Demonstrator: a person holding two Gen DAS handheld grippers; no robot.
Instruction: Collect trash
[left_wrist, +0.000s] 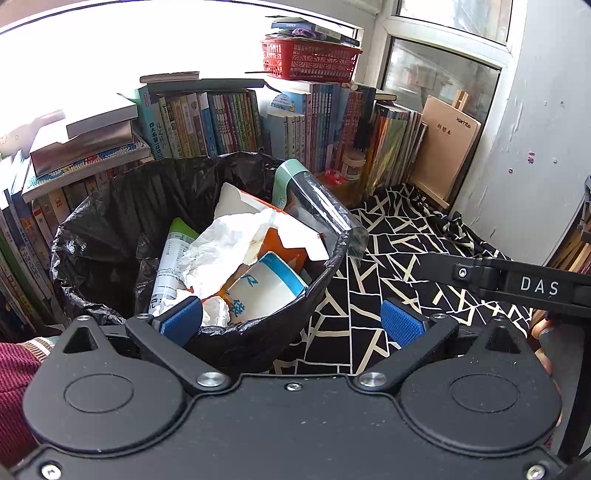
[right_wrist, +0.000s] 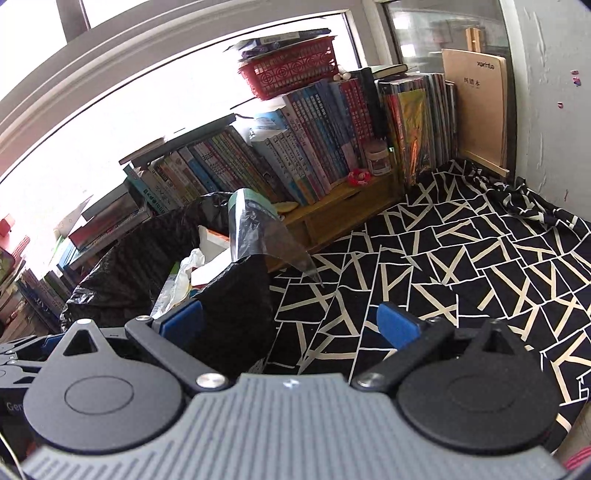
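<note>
A trash bin lined with a black bag (left_wrist: 96, 236) stands right in front of my left gripper (left_wrist: 291, 323), which is open with nothing between its blue pads. Inside lie crumpled white tissue (left_wrist: 218, 251), a white and blue paper cup (left_wrist: 266, 291), an orange and white carton (left_wrist: 280, 240) and a green-labelled package (left_wrist: 170, 258). A clear plastic wrapper (left_wrist: 317, 206) leans over the bin's right rim. In the right wrist view the bin (right_wrist: 236, 295) sits left of centre with the wrapper (right_wrist: 262, 236) sticking out. My right gripper (right_wrist: 290, 323) is open and empty above the patterned cloth.
A black cloth with cream lines (right_wrist: 461, 266) covers the surface to the right of the bin. Rows of books (left_wrist: 229, 122) and a red basket (left_wrist: 310, 59) stand behind, by the window. A tan board (right_wrist: 476, 107) leans on the white wall. The other gripper's arm (left_wrist: 517, 280) crosses the right side.
</note>
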